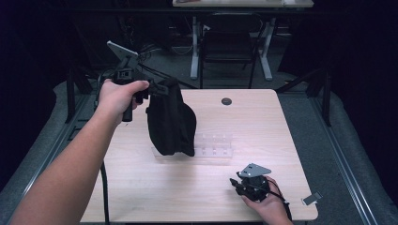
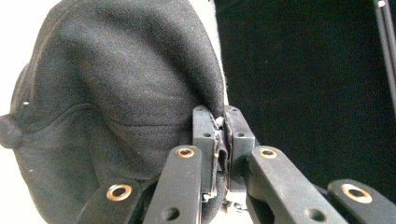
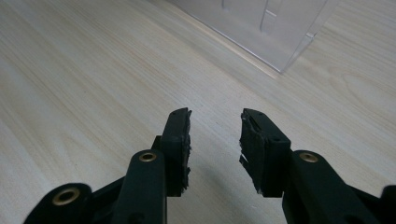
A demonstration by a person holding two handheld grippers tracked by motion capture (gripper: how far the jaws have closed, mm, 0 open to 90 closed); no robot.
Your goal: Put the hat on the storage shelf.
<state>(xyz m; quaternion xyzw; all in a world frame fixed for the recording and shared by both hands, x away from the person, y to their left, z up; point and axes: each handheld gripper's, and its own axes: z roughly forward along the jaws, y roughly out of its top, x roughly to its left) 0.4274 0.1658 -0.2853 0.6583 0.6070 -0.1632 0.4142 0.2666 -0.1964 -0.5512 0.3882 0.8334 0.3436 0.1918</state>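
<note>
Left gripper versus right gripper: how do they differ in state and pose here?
The left gripper is shut on the black cap's edge; the right gripper stands open with nothing between its jaws. The left is raised above the table with the cap hanging; the right sits low at the near edge. Both have black jaws.

Black cap (image 2: 116, 93), pale wood-grain table (image 3: 93, 70)

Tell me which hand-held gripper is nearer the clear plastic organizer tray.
Left. The left hand-held gripper dangles a black fabric cap against the clear plastic organizer tray; the right hand-held gripper rests nearer the table's front edge.
</note>
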